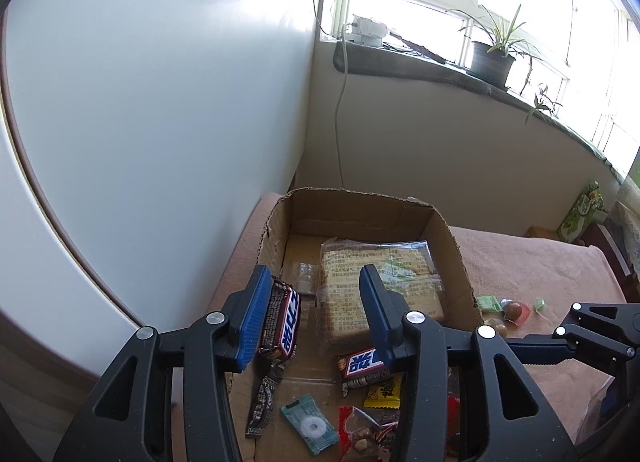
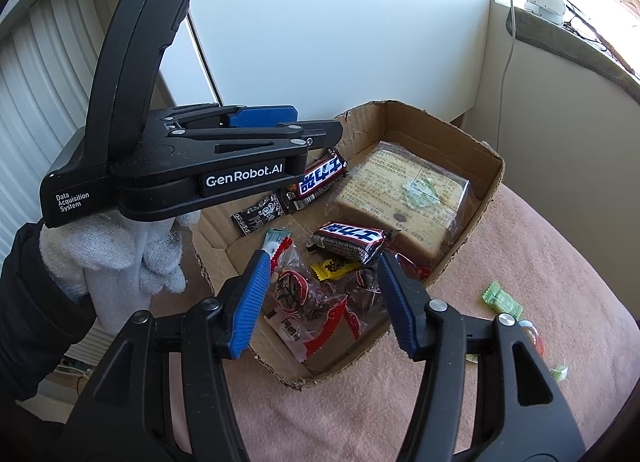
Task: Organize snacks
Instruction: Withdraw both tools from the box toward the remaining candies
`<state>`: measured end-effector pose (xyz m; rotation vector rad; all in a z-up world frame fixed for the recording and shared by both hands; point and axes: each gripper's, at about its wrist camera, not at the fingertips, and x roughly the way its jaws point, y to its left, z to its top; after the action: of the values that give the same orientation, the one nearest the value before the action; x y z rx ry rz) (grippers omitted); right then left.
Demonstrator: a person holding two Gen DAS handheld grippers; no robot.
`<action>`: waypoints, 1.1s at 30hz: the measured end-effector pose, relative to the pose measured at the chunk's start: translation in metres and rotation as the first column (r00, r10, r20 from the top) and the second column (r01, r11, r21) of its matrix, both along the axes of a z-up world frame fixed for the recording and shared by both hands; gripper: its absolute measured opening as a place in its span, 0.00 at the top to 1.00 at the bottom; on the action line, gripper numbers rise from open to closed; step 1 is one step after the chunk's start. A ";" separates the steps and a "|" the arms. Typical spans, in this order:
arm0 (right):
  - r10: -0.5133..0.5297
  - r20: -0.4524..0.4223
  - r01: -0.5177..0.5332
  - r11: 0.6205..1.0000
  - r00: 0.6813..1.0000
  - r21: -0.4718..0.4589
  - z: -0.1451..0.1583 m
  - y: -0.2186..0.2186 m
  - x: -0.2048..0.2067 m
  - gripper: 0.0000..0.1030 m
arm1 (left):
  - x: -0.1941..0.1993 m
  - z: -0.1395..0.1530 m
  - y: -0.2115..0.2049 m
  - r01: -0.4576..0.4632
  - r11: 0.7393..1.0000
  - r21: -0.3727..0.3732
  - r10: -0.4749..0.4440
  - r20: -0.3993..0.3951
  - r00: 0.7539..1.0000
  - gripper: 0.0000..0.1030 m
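Snickers bars [image 2: 352, 241]: two, both inside cardboard box [image 2: 486, 177].

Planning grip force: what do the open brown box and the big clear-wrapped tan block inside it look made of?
Open brown box: corrugated cardboard, matte, judging by its ragged, fluted torn rim. Big tan block: seemingly a spongy cake or bread slab in thin, glossy clear plastic film; the wrap crinkles and glints, with printed text on it.

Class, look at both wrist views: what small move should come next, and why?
Probably swing the right gripper, open and empty over the cardboard box, toward the green candy lying outside on the pink cloth; several loose sweets remain unboxed.
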<state>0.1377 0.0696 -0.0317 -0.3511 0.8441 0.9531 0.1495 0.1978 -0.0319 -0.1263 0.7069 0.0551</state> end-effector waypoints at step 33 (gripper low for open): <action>-0.187 0.053 0.188 0.982 0.981 -0.015 0.007 -0.142 0.009 0.39 | -0.031 0.025 -0.103 0.193 0.981 -0.014 -0.192 0.063 0.979 0.56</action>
<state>0.1470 -0.0721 -0.0245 -0.3064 0.8252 0.7578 0.1180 0.0948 -0.0070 -0.0781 0.6552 -0.1407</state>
